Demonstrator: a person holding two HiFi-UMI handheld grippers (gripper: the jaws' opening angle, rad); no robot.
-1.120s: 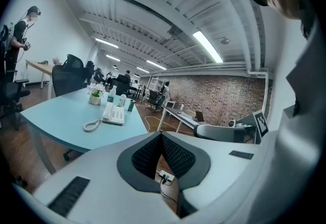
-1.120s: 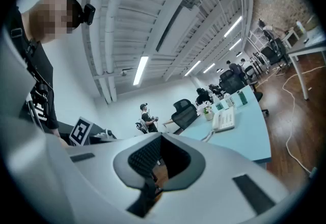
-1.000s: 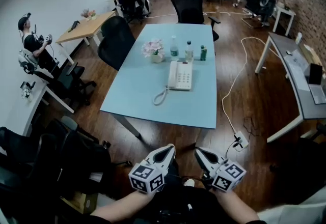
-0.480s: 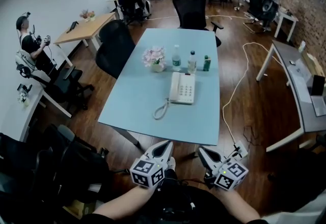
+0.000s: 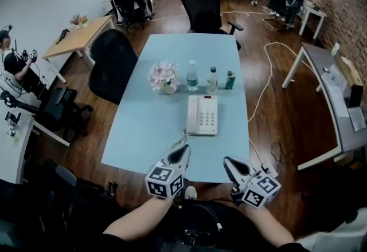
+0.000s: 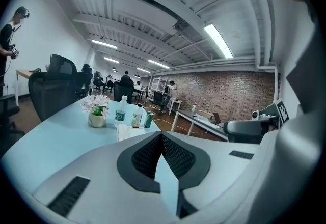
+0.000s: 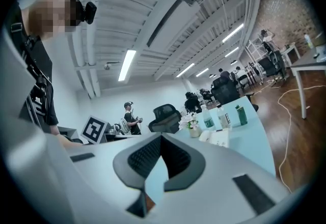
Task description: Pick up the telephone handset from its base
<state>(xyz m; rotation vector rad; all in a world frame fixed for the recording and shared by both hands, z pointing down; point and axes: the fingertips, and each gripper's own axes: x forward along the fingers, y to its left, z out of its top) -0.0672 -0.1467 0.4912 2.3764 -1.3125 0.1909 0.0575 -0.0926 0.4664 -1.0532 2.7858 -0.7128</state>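
A white telephone (image 5: 202, 114) lies on the light blue table (image 5: 146, 130), its handset (image 5: 193, 114) resting along the base's left side, with a coiled cord (image 5: 182, 138) trailing toward the near edge. My left gripper (image 5: 184, 149) hovers over the table's near edge, just short of the cord, jaws shut and empty. At the near edge my right gripper (image 5: 227, 162) is also shut and empty. The left gripper view shows the shut tips (image 6: 161, 134) with the phone (image 6: 127, 130) beyond. In the right gripper view the phone (image 7: 220, 137) lies ahead to the right of the shut tips (image 7: 162, 137).
Behind the phone stand a flower pot (image 5: 163, 77), two water bottles (image 5: 192, 76), (image 5: 212, 80) and a green can (image 5: 230, 79). Black office chairs (image 5: 112, 65), (image 5: 203, 7) flank the table. A white cable (image 5: 261, 93) crosses the floor; a desk (image 5: 335, 99) stands at right.
The table and phone have come closer in the head view. Both grippers moved forward from over the floor to the table's near edge, staying shut.
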